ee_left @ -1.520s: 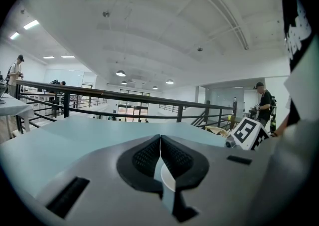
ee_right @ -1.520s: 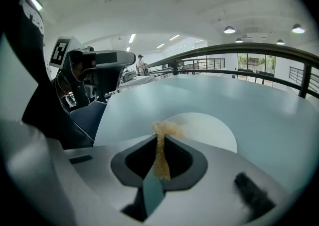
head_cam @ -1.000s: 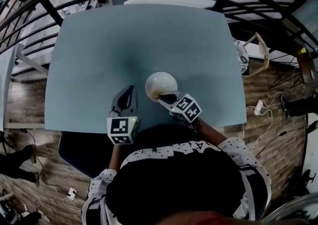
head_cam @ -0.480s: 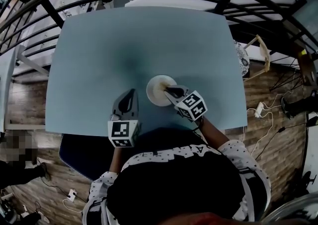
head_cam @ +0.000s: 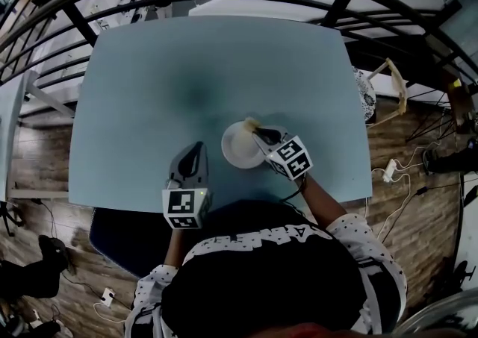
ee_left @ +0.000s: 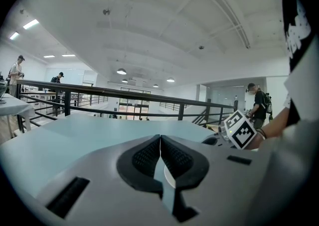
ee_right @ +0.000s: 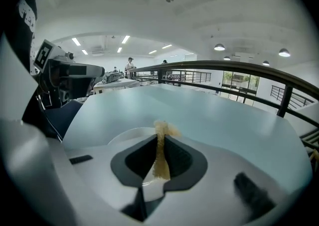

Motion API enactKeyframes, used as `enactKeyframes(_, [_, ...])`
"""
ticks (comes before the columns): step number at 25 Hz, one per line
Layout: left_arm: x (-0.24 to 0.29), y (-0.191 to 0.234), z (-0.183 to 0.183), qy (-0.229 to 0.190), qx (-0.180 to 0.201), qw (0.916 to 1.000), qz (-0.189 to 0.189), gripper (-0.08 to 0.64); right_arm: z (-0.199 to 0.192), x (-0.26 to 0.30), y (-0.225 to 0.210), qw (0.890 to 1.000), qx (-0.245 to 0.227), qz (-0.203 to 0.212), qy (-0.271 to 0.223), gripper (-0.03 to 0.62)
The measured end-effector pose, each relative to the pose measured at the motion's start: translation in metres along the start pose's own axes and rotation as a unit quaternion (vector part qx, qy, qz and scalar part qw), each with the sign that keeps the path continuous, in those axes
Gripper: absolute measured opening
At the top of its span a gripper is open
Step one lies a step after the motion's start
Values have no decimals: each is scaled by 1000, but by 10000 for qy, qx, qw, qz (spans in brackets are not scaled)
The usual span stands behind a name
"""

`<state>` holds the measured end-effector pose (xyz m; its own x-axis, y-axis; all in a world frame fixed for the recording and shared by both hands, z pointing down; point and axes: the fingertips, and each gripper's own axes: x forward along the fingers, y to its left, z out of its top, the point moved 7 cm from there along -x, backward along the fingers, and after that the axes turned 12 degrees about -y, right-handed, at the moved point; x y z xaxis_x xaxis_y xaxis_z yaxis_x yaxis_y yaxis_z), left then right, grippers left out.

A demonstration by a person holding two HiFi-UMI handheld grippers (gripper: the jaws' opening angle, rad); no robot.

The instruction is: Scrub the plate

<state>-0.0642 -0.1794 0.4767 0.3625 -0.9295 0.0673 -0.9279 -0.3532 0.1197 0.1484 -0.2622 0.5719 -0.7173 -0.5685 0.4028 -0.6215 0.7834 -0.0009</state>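
Plate lies on the desk near my edge, between the two grippers. My left gripper is just left of it, fingers pressed together on nothing, pointing away from me. The right gripper is the nearer one: it leans over the plate's right rim, fingers clamped on a tan pad standing on edge. I judge the next stroke must go leftward across the plate.
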Motion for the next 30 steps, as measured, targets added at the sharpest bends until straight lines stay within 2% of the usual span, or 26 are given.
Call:
enactKeyframes(8, [3,3,1,8,6,10000,-19,14,-10,1,4,9999,-19,165,50,51])
enactKeyframes(30, [6,4,1,98,42,9999,-109,14,-22,-23,29,9983,521,208,125,51])
